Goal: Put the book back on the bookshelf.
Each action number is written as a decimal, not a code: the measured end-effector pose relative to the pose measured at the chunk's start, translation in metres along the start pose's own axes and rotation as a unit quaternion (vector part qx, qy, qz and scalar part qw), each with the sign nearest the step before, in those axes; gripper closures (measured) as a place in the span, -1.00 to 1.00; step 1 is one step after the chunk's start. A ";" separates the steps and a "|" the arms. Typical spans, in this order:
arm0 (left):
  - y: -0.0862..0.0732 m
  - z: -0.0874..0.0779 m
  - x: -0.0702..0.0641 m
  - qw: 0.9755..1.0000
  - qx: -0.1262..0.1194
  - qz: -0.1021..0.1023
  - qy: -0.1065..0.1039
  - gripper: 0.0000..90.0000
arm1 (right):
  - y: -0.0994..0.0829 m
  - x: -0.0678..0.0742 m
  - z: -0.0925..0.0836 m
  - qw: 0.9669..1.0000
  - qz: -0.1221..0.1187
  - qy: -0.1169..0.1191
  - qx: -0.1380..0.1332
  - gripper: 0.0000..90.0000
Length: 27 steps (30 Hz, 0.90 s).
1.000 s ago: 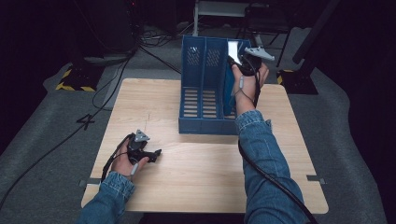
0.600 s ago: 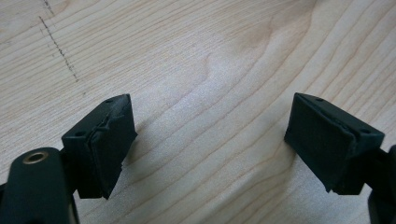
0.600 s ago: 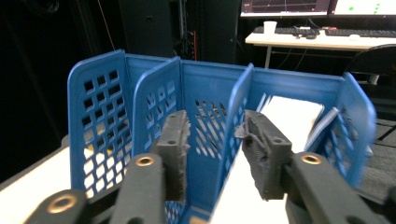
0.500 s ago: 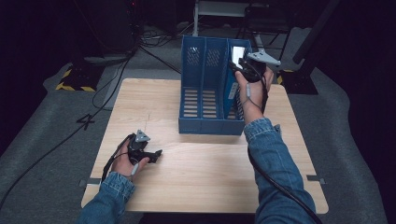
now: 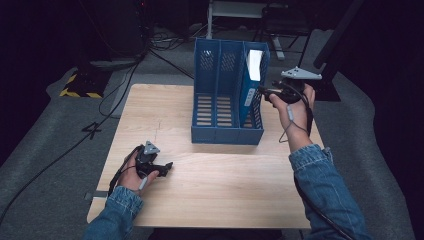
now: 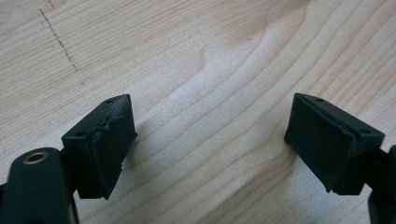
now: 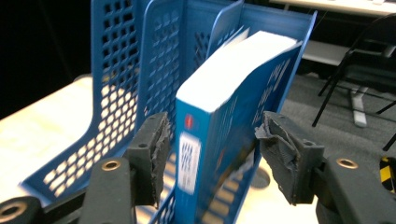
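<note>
A blue three-slot file rack (image 5: 220, 132) stands at the back middle of the wooden table (image 5: 225, 190). A blue book (image 5: 254, 67) with white page edges stands upright in its right-hand slot. My right gripper (image 5: 264, 93) hovers just right of the rack and points at it. Its jaws have just been opening. In the right gripper view the book (image 7: 233, 79) and the rack (image 7: 116, 70) lie ahead of the right gripper (image 7: 210, 144), and the pads stand clear of the cover. My left gripper (image 5: 167, 166) rests open on the table's front left, and the left gripper (image 6: 210, 140) has bare wood between its jaws.
Cables (image 5: 125, 85) trail over the grey floor at the left. A yellow-and-black striped block (image 5: 77, 87) lies beyond the table's left corner. Chair and stand legs (image 5: 275, 45) are behind the rack, and a dark post (image 5: 340, 50) rises at the right.
The right hand has drawn back from the top of the book, to the right and toward me. Its jaws went from shut to open, and the book stayed in the rack. The left hand kept still.
</note>
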<state>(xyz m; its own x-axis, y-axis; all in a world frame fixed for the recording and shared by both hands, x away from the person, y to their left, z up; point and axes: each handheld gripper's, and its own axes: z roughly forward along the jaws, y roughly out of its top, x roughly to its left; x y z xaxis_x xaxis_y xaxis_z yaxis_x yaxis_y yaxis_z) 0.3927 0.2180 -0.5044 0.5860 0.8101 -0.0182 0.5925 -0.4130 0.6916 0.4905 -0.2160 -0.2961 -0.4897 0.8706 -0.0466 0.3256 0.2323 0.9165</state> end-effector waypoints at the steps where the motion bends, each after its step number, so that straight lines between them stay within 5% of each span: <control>1: -0.001 -0.001 0.000 1.000 0.002 0.000 0.001 -0.65 | -0.002 0.000 -0.003 1.000 0.000 0.001 0.003 -0.06; 14: -0.001 -0.001 0.000 1.000 0.001 0.000 -0.003 -0.65 | -0.040 -0.007 -0.037 0.998 -0.013 0.023 0.052 -0.18; 27: -0.001 -0.001 0.000 1.000 0.000 0.002 -0.003 -0.65 | -0.106 -0.021 -0.050 0.989 -0.035 0.050 0.134 -0.41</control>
<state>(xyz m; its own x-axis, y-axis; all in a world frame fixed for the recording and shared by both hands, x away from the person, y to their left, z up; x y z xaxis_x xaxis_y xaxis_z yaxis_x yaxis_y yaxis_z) 0.3916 0.2189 -0.5043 0.5911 0.8064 -0.0197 0.5909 -0.4163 0.6910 0.4263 -0.2805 -0.3725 -0.5920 0.8042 -0.0533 0.4849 0.4082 0.7735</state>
